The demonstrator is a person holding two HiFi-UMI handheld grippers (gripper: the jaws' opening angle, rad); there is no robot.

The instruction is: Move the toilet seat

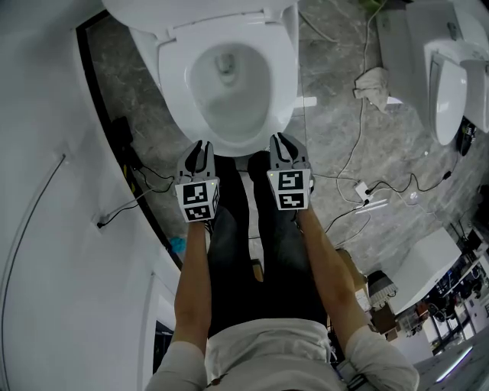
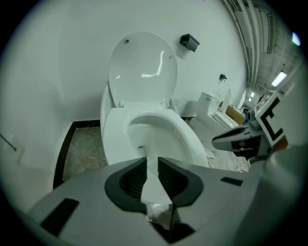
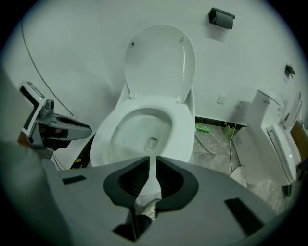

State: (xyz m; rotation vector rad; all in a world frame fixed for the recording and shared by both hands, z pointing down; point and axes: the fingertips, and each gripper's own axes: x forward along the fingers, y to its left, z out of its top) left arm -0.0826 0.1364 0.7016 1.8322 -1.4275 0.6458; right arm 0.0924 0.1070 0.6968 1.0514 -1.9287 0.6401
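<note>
The white toilet seat (image 1: pixel 284 72) lies down on the bowl, its lid (image 1: pixel 200 11) raised against the wall. The gripper views show the same seat (image 2: pixel 113 139) (image 3: pixel 181 129) with the lid (image 2: pixel 142 67) (image 3: pixel 160 62) upright behind it. My left gripper (image 1: pixel 200 145) hovers at the seat's front rim, left of centre; its jaws (image 2: pixel 152 161) stand a little apart with nothing between them. My right gripper (image 1: pixel 280 139) hovers at the front rim, right of centre; its jaws (image 3: pixel 152 158) are almost together and empty. Neither gripper touches the seat.
A second toilet (image 1: pixel 451 84) stands at the right, with a crumpled rag (image 1: pixel 373 82) and loose cables (image 1: pixel 359 191) on the marble floor between. A curved white wall (image 1: pixel 46 191) with a black skirting runs close along the left. The person's legs stand below the bowl.
</note>
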